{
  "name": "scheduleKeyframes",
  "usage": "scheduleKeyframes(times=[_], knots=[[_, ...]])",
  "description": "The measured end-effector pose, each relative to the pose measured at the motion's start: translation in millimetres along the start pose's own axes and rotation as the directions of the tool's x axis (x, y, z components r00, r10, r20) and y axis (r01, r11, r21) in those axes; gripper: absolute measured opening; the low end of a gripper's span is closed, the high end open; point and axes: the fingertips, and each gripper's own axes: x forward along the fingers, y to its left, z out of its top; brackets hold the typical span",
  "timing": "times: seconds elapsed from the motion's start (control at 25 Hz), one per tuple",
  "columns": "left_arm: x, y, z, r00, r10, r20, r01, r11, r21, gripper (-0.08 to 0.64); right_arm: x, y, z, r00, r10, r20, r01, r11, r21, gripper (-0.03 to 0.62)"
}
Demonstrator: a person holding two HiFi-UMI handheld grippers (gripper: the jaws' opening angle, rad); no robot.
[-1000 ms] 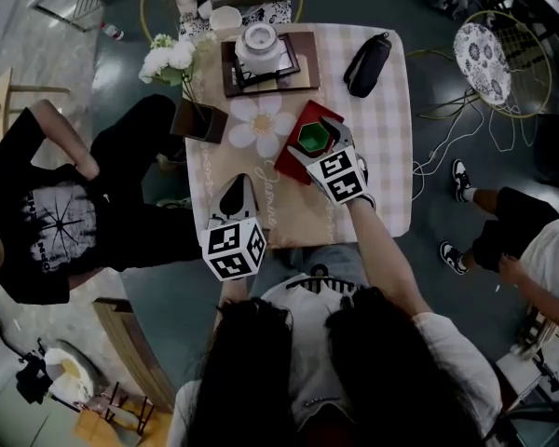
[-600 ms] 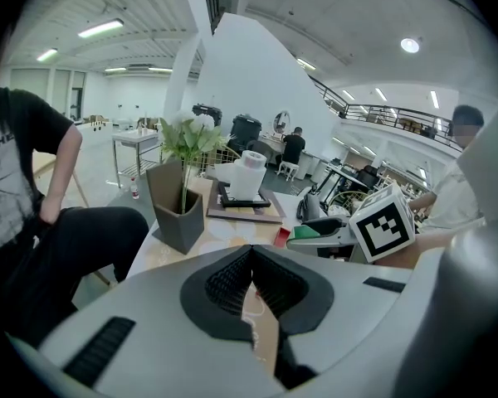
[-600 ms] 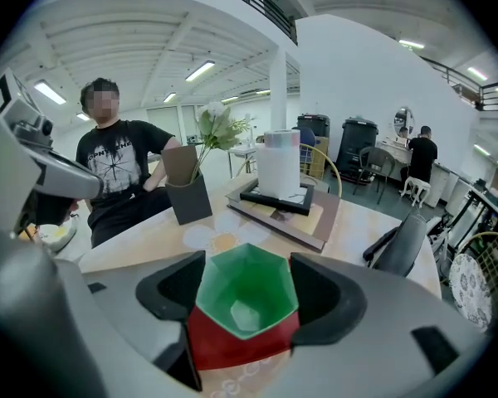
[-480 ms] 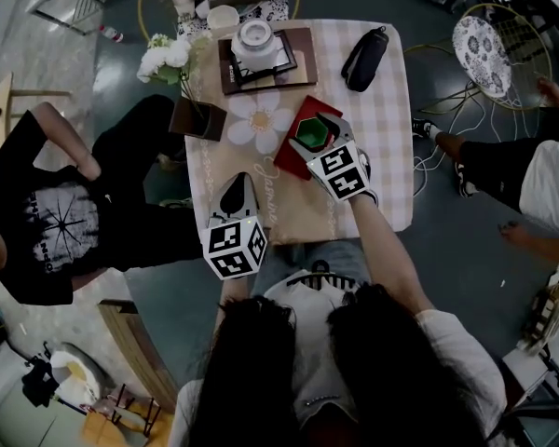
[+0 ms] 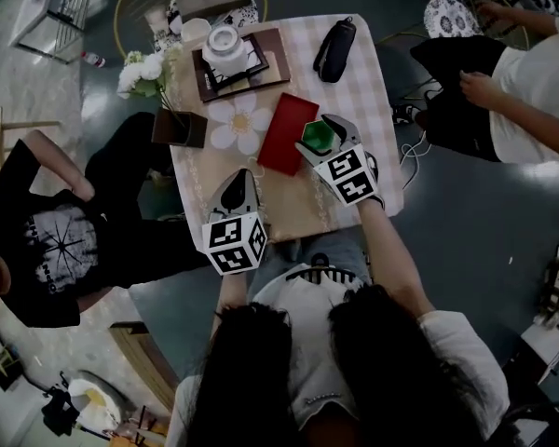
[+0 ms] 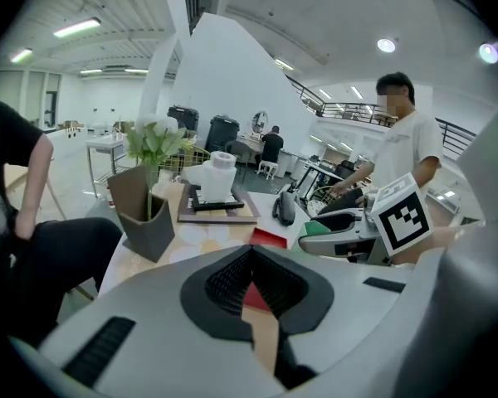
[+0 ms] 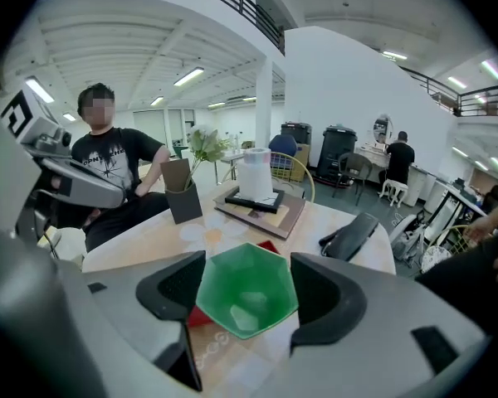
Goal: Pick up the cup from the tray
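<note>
A green faceted cup (image 5: 317, 135) (image 7: 247, 293) sits between the jaws of my right gripper (image 5: 319, 137) (image 7: 247, 298), whose pads press on its two sides. The cup hangs just right of the red tray (image 5: 285, 133) (image 7: 268, 246), above the checked tablecloth. My left gripper (image 5: 239, 185) (image 6: 253, 305) rests shut and empty near the table's front edge, left of the tray. From the left gripper view, the tray (image 6: 268, 237) shows as a red patch and the right gripper (image 6: 349, 226) stands beside it with the cup (image 6: 315, 229).
A dark pot with white flowers (image 5: 179, 127), a flower-shaped mat (image 5: 240, 124), a wooden board with a white jar (image 5: 231, 59) and a black pouch (image 5: 333, 49) share the small table. One person sits at the left (image 5: 47, 240), another at the right (image 5: 512, 73).
The right gripper has carried the green cup rightward off the red tray. The left gripper stays put. A person at the right has moved closer.
</note>
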Motion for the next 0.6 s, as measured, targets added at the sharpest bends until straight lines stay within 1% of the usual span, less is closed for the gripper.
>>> scheduleKeyframes(times=[0.2, 0.4, 0.6], knots=[[4, -21, -3, 0.999, -0.053, -0.008, 0.053, 0.998, 0.041, 0.008, -27, -14, -34, 0.998, -0.06, -0.026, 0.061, 0.996, 0.062, 0.327], [6, -37, -8, 0.996, -0.089, -0.024, 0.09, 0.993, 0.069, 0.009, -47, -29, -68, 0.991, -0.124, -0.042, 0.128, 0.985, 0.114, 0.327], [5, -51, -11, 0.993, -0.114, -0.032, 0.116, 0.989, 0.092, 0.008, -56, -35, -93, 0.988, -0.147, -0.056, 0.154, 0.976, 0.156, 0.327]])
